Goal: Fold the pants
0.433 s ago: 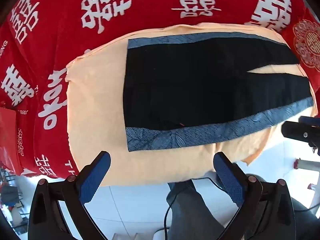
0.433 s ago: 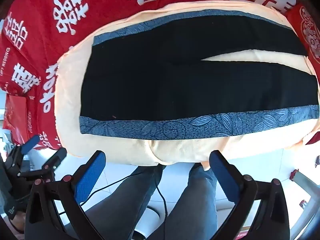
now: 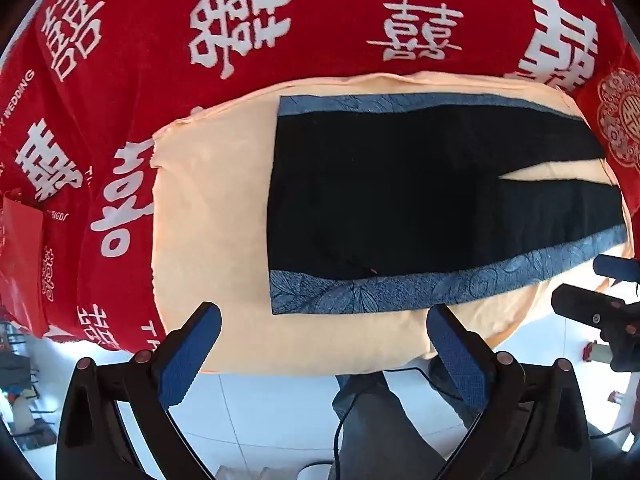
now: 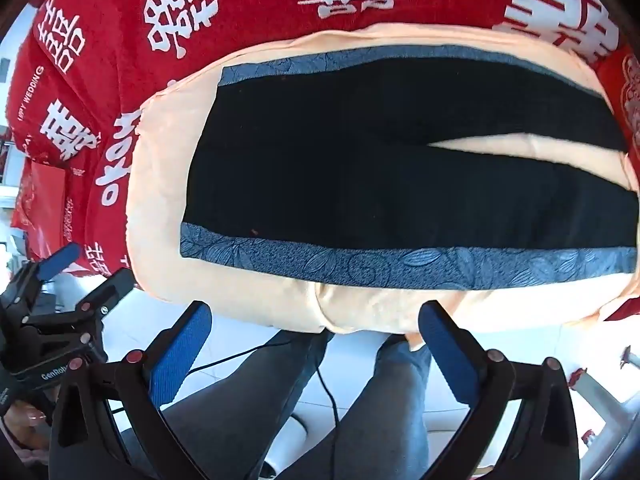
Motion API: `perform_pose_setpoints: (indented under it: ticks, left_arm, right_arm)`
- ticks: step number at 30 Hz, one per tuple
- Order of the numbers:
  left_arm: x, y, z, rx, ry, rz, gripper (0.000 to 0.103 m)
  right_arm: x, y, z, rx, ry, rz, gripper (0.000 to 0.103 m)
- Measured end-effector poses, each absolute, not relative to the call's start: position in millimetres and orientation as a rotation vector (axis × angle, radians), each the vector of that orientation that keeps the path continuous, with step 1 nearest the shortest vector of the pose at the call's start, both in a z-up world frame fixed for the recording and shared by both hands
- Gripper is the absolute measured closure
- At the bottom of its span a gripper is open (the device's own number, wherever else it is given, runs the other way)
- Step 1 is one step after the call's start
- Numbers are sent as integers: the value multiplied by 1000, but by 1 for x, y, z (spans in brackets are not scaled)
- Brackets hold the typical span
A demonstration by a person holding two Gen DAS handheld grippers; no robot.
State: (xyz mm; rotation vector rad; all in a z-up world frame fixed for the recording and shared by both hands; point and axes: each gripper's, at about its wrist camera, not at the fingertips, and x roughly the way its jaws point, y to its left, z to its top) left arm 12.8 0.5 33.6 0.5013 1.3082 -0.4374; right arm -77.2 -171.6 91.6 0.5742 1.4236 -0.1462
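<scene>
Black pants [image 3: 400, 196] with blue patterned side stripes lie flat on a peach cloth [image 3: 208, 208], waist to the left, legs to the right with a narrow gap between them. They also show in the right wrist view [image 4: 360, 176]. My left gripper [image 3: 324, 324] is open and empty, hovering over the cloth's near edge by the waist corner. My right gripper [image 4: 316, 320] is open and empty, above the near edge below the near stripe [image 4: 400, 266]. The right gripper also shows in the left wrist view [image 3: 600, 304], and the left gripper in the right wrist view [image 4: 68, 276].
A red cloth with white characters [image 3: 240, 32] covers the table around the peach cloth. The person's legs in grey trousers [image 4: 380, 400] and a black cable [image 4: 324, 384] are below the table edge over a white tiled floor.
Both grippers have moved closer to the table; the pants look larger in both views. Both stay open and empty.
</scene>
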Motion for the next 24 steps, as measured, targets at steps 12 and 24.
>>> perform_pose_setpoints:
  ticks: [12, 24]
  left_arm:
    - [14, -4, 44, 514, 1269, -426, 0]
    - [14, -4, 46, 518, 1257, -411, 0]
  right_arm:
    - [-79, -182, 99, 525, 1416, -173, 0]
    - [-80, -185, 104, 506, 1419, -206, 0]
